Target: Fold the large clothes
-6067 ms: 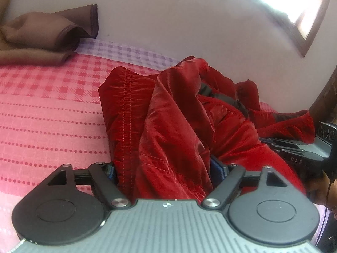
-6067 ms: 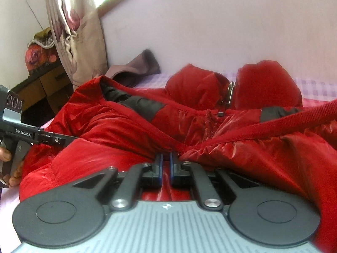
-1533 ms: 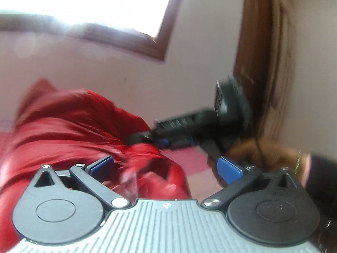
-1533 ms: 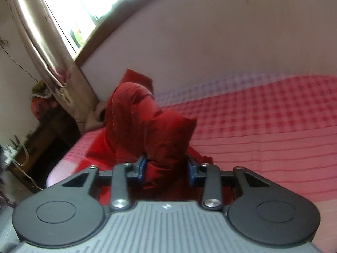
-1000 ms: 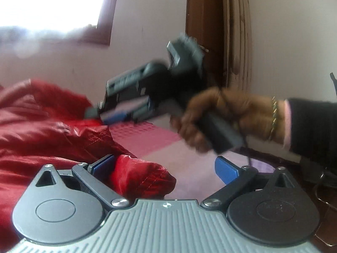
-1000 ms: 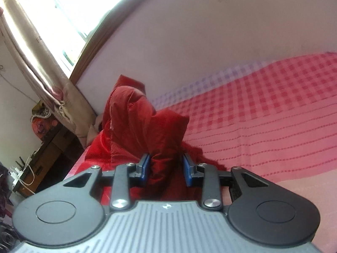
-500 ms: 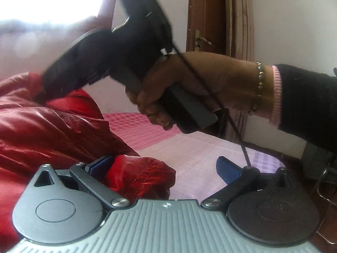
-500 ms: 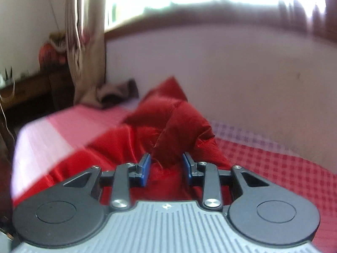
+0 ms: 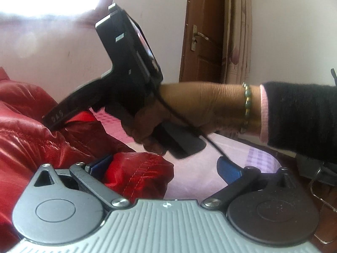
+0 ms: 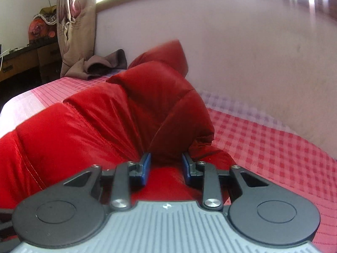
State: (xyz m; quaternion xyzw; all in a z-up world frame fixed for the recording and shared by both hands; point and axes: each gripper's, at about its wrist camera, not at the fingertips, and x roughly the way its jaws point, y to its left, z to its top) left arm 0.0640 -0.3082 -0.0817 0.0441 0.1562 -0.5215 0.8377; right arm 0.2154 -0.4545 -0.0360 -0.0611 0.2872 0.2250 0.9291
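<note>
Looking along my left gripper (image 9: 164,167), I am keeping its jaws wide apart with a cuff of the red puffer jacket (image 9: 31,139) lying loose between them; "DAS" is showing on my right gripper (image 9: 56,118). Seen from the right wrist, my right gripper (image 10: 166,165) is pinching a padded fold of the red puffer jacket (image 10: 118,113) on the bed (image 10: 273,147); it seems light, springy and slick, so seams are looking like the best holds.

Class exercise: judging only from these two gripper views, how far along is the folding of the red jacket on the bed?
Done: little; the jacket lies puffy and bunched on the bed, no flat fold visible.
In hand: the right gripper pinches a raised part of it. The left gripper stands open, a jacket end against one pad.
Left: laying that part over, flattening, and the further folds.
</note>
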